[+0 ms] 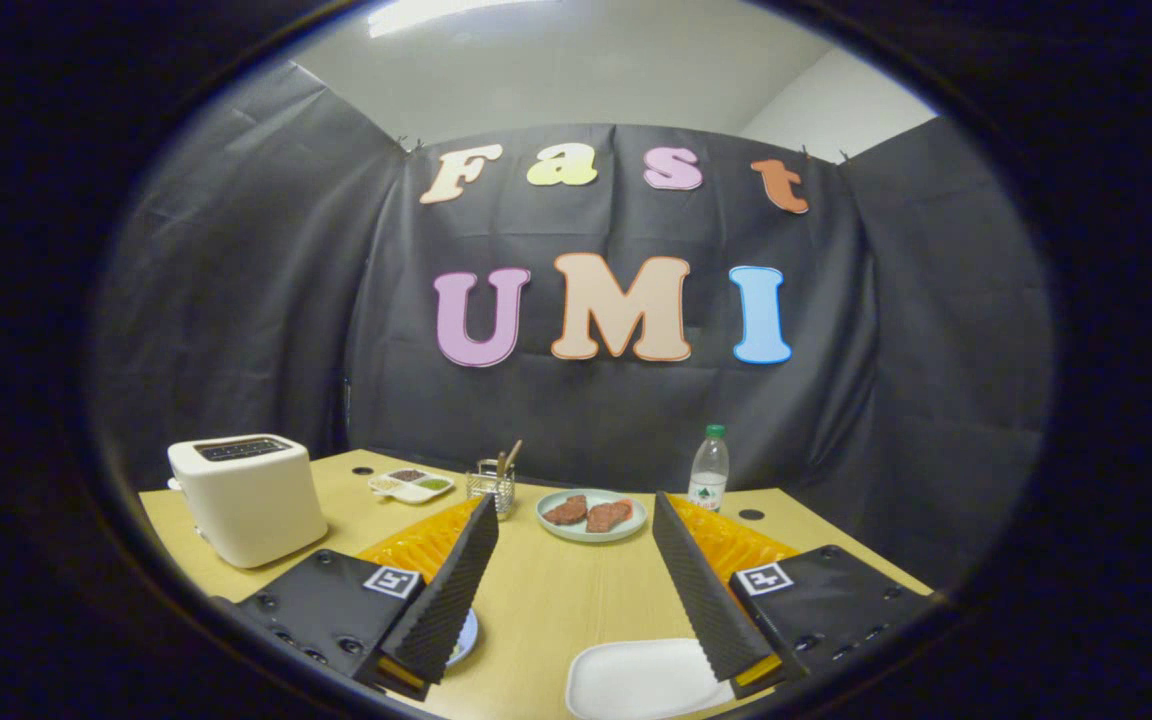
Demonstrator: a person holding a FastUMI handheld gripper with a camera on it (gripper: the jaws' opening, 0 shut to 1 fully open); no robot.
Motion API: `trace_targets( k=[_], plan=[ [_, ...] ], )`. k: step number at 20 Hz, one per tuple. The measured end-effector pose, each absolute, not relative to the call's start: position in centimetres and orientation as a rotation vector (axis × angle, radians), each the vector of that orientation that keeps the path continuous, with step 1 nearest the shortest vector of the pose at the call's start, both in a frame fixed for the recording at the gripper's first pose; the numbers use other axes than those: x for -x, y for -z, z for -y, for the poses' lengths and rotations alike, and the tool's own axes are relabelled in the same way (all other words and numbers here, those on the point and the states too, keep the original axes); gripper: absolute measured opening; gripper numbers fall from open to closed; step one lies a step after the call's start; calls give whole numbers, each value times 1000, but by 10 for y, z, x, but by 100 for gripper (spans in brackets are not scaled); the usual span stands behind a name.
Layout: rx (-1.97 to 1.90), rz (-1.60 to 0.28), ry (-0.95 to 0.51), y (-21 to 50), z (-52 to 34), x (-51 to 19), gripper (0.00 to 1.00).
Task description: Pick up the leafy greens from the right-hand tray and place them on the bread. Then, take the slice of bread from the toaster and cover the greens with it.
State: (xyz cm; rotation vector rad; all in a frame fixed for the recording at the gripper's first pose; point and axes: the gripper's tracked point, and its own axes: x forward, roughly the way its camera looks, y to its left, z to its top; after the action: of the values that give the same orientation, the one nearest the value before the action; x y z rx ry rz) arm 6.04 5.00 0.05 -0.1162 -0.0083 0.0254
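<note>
Fingers of the gripper [576, 590] stand wide and hold nothing above the bench [556, 590]; toaster [248, 497] sits left, so move slowly.

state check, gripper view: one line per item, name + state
claw: open, fingers wide apart, holding nothing
toaster: upright at the table's left, slots too dark to tell if bread is in
water bottle: upright, cap on
round plate: beyond the fingers, two reddish-brown pieces on it
divided dish: dark and green fillings in it
wire holder: upright, sticks inside
white tray: bare, just below the fingers
</note>
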Motion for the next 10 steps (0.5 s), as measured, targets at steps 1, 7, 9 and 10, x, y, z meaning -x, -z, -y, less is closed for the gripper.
trace_targets(
  k=[1,7,9,10],
  plan=[
    [119,9,-14,3,-44,-57,98],
    [83,18,-77,15,-53,-34,98],
    [72,24,-99,16,-58,-31,98],
    [74,18,-105,19,-58,-29,98]
  ],
)
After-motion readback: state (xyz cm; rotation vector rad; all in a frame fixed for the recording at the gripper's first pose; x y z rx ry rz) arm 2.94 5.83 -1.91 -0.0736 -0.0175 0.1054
